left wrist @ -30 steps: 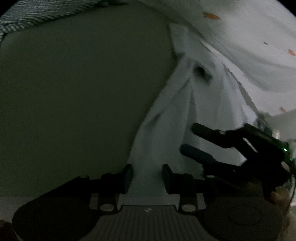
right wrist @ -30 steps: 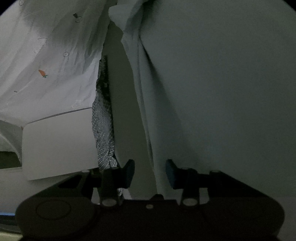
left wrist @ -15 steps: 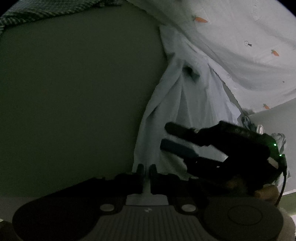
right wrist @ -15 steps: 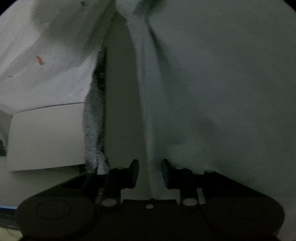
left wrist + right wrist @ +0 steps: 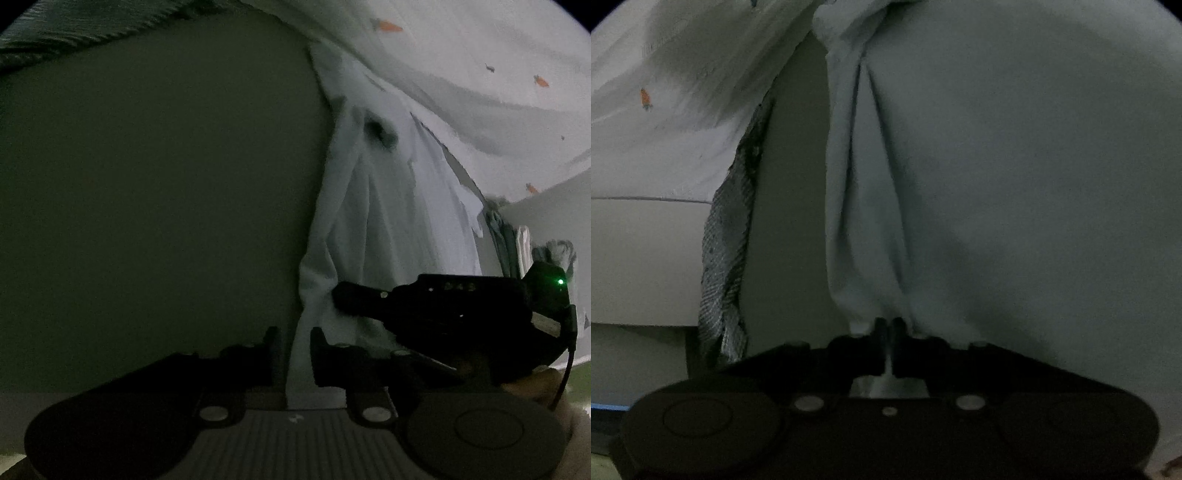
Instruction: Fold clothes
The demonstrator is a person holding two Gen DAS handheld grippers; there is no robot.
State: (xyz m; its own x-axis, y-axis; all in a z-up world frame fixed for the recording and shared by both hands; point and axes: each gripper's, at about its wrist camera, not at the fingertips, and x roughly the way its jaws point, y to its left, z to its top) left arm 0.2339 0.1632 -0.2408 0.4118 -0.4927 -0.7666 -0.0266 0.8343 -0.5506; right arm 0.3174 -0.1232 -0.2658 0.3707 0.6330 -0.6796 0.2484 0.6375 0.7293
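Note:
A pale blue garment (image 5: 373, 229) lies bunched in long folds on a dark surface (image 5: 155, 192). My left gripper (image 5: 293, 343) has its jaws slightly apart with the garment's edge running between them. My right gripper (image 5: 886, 328) is shut on a fold of the same garment (image 5: 871, 206); it also shows in the left wrist view (image 5: 340, 295), pinching the cloth just right of the left gripper.
A white sheet with small orange carrot prints (image 5: 480, 66) lies behind the garment and shows in the right wrist view (image 5: 646, 96). A grey checked cloth (image 5: 727, 236) hangs beside a white block (image 5: 639, 258). A striped cloth (image 5: 74, 29) lies at the far left.
My right gripper closed from open onto the garment fold. My left gripper, pinched tight half a second ago, has opened a little around the cloth edge.

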